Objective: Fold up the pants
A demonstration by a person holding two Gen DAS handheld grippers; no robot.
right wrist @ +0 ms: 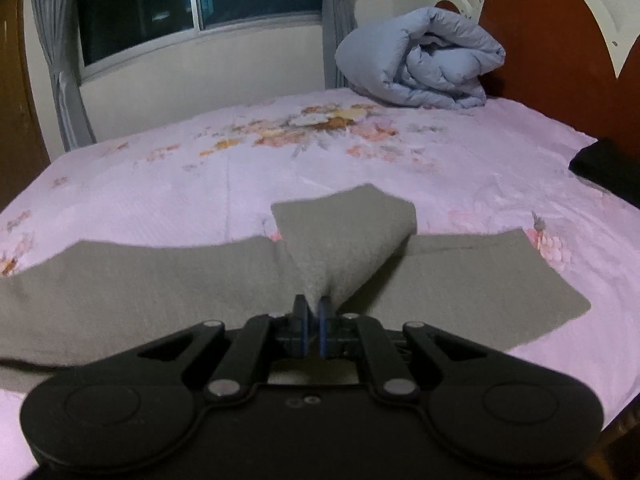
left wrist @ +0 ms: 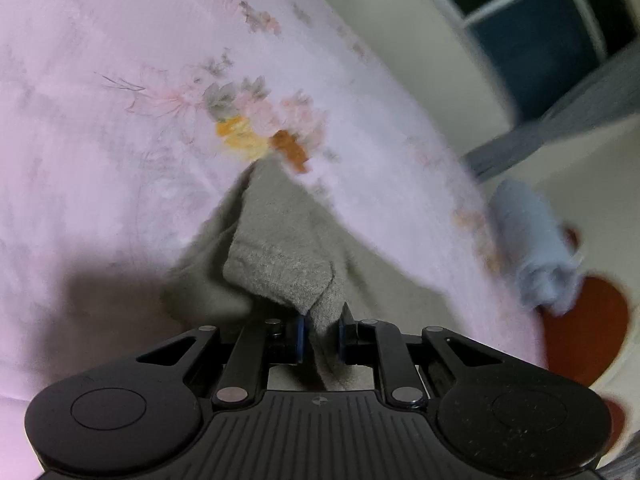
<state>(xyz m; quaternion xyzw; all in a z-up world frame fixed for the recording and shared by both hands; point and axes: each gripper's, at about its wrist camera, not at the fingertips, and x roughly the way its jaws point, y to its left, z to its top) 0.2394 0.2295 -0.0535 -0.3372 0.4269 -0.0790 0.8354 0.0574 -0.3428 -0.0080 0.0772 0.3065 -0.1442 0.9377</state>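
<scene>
While one pair of pants lies flat, left claw, right claw, both pinching it.

left-wrist view motion-blurred, pants cut off left

Count by kind: one pair of grey pants, pinched between the jaws of two grippers, left gripper and right gripper. Beyond the jaws: one rolled blue duvet, one window, two curtains.
</scene>
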